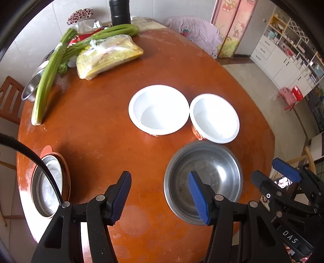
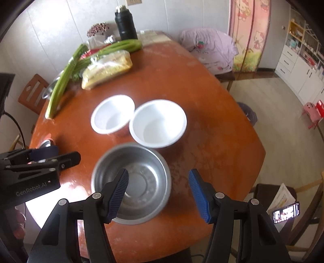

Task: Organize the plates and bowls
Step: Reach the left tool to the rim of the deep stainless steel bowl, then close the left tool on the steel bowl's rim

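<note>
Two white bowls (image 1: 159, 109) (image 1: 215, 118) stand side by side mid-table, also in the right wrist view (image 2: 112, 117) (image 2: 158, 126). A steel bowl (image 1: 210, 174) (image 2: 141, 174) stands in front of them near the table's front edge. A steel dish on an orange plate (image 1: 49, 186) sits at the left edge. My left gripper (image 1: 160, 196) is open and empty above the table, its right finger over the steel bowl's left rim. My right gripper (image 2: 159, 195) is open and empty, its left finger over the steel bowl; it also shows in the left wrist view (image 1: 275, 172).
Celery stalks (image 1: 50, 79), a bag of yellow noodles (image 1: 107, 56), a black thermos (image 1: 119, 12) and a steel basin (image 1: 32, 85) crowd the far left of the brown table (image 1: 101, 125). Chairs stand around it. A phone (image 2: 285, 212) lies at the right.
</note>
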